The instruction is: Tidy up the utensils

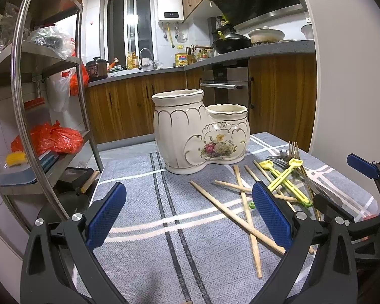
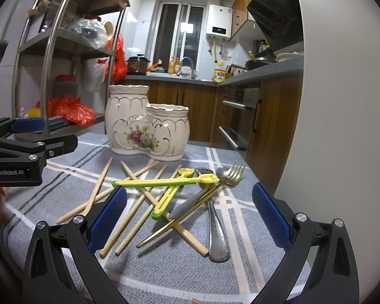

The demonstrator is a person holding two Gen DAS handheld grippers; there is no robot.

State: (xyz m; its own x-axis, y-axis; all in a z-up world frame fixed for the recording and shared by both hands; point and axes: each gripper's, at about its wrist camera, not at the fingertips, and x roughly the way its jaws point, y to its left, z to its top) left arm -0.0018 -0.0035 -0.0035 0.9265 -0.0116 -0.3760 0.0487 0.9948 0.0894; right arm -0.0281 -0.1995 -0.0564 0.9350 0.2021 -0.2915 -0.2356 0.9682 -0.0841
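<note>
A cream ceramic utensil holder (image 1: 200,131) with two cups and a flower print stands on the grey striped cloth (image 1: 144,217); it also shows in the right wrist view (image 2: 147,126). Several wooden chopsticks (image 2: 136,217), two yellow plastic utensils (image 2: 164,183), a gold fork (image 2: 230,174) and a silver fork (image 2: 216,228) lie in a heap in front of it. My left gripper (image 1: 188,217) is open and empty, left of the heap (image 1: 276,179). My right gripper (image 2: 190,215) is open and empty, just above the heap.
A metal shelf rack (image 1: 50,96) with red bags stands at the left. Wooden kitchen cabinets (image 1: 278,96) and an oven are behind the table. The table edge runs close on the right (image 2: 250,174). The left gripper's body shows at the left of the right wrist view (image 2: 17,149).
</note>
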